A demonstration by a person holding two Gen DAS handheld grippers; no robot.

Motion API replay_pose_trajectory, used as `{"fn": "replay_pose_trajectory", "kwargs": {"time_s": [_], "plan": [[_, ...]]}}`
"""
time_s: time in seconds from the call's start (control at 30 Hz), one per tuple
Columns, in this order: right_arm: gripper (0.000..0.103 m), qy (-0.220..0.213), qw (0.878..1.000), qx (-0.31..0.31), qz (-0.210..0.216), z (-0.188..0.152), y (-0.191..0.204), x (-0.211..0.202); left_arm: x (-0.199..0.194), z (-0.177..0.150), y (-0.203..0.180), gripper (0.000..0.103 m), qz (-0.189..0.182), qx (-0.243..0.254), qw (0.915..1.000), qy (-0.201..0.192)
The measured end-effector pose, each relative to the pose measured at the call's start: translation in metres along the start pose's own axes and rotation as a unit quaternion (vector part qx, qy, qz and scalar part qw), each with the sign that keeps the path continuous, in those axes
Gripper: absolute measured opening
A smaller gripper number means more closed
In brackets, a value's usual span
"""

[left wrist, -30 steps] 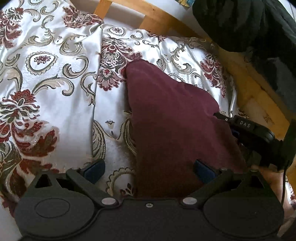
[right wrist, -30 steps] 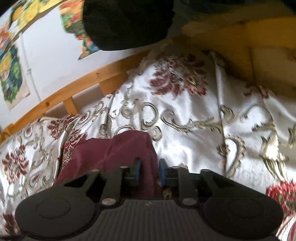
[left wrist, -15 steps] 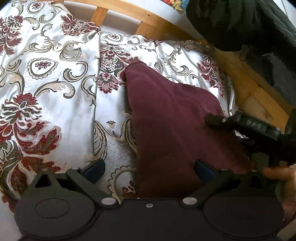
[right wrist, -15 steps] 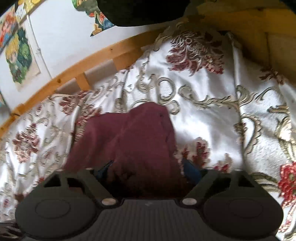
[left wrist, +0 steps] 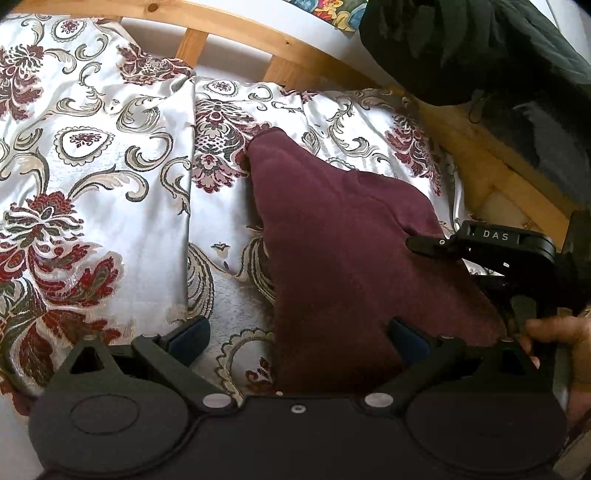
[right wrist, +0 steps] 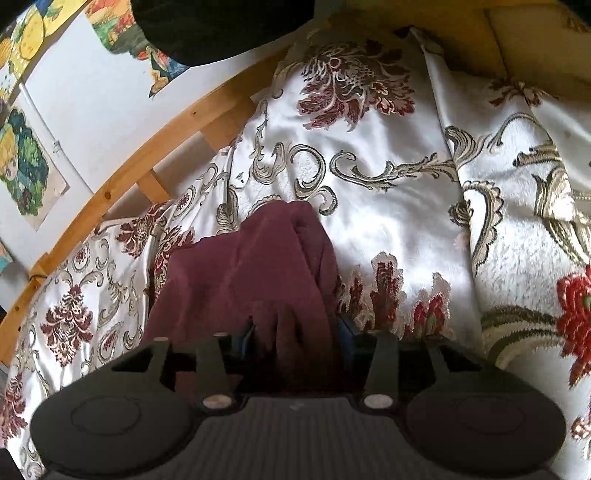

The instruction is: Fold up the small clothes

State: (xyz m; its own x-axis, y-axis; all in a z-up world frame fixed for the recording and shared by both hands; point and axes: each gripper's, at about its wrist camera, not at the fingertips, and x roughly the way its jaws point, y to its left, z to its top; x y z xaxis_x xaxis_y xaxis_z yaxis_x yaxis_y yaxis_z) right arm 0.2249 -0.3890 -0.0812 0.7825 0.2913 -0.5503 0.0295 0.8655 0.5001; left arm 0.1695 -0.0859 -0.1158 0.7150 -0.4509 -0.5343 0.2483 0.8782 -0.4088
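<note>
A maroon garment (left wrist: 351,251) lies on the floral bedspread (left wrist: 92,177), narrow end toward the headboard. My left gripper (left wrist: 299,332) is open, low over the garment's near edge, one pad on the bedspread side and one pad over the cloth. My right gripper (right wrist: 297,332) has its blue pads pressed against a bunched fold of the maroon garment (right wrist: 258,266). The right gripper's body also shows in the left wrist view (left wrist: 495,247), at the garment's right edge.
A wooden slatted headboard (left wrist: 229,29) runs along the back against a white wall with colourful pictures (right wrist: 26,166). A dark bulky object (left wrist: 461,44) hangs at the upper right. The wooden bed frame (left wrist: 498,177) borders the right side.
My right gripper let go of the garment, opened wide, then closed in on a bunched fold. My left gripper stayed open and drew back slightly.
</note>
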Motion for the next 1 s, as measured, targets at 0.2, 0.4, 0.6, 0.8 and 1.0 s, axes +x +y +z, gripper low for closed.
{"fn": "replay_pose_trajectory", "kwargs": {"time_s": [0.2, 0.4, 0.6, 0.8, 1.0], "plan": [[0.049, -0.005, 1.0, 0.001, -0.002, -0.002, 0.002, -0.001, 0.0, 0.0, 0.0, 0.102, 0.0, 0.0, 1.0, 0.0], [0.049, -0.007, 1.0, 0.002, -0.003, -0.002, 0.003, -0.001, 0.001, 0.012, 0.002, 0.102, -0.007, -0.005, 0.9995, 0.032], [0.049, -0.011, 1.0, 0.002, -0.005, -0.003, 0.003, -0.001, 0.007, 0.036, 0.02, 0.102, -0.038, -0.075, 0.9939, 0.071], [0.051, -0.012, 1.0, -0.011, -0.015, -0.005, 0.006, 0.002, 0.011, 0.047, 0.036, 0.102, -0.051, -0.126, 0.9878, 0.075], [0.051, -0.013, 1.0, -0.013, -0.017, -0.006, 0.007, 0.002, 0.014, 0.05, 0.054, 0.1, -0.065, -0.21, 0.9728, 0.073]]}}
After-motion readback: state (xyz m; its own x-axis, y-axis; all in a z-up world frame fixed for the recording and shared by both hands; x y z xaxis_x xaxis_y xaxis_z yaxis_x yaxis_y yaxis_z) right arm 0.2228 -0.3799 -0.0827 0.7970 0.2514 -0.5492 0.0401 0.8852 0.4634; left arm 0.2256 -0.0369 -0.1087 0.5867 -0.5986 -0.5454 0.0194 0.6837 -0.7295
